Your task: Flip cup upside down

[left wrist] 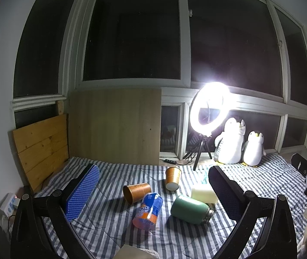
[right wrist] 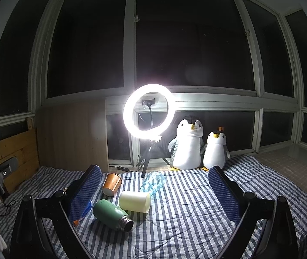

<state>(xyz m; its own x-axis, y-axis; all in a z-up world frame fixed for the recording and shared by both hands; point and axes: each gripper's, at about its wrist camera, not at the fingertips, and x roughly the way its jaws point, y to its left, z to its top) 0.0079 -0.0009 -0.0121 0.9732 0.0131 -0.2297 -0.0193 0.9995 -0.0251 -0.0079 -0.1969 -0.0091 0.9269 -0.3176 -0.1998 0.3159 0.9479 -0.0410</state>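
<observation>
- Left gripper: wide open, empty, hovering above the bed, apparently lined up on the cups.
- Right gripper: wide open, empty, likewise raised.
- Brown cup: on its side mid-bed, mouth toward the left edge; probably the nearest target.
- Second brown cup: further back, tipped, mouth toward the camera.
- Cream cup, green bottle, can: lying close together, crowding any approach.
- Nothing flipped yet.

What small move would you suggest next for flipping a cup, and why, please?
Probably ease the left claw down toward the nearest copper cup. Both claws hang open and empty above the striped blanket, and that cup lies on its side between the left fingers.
</observation>
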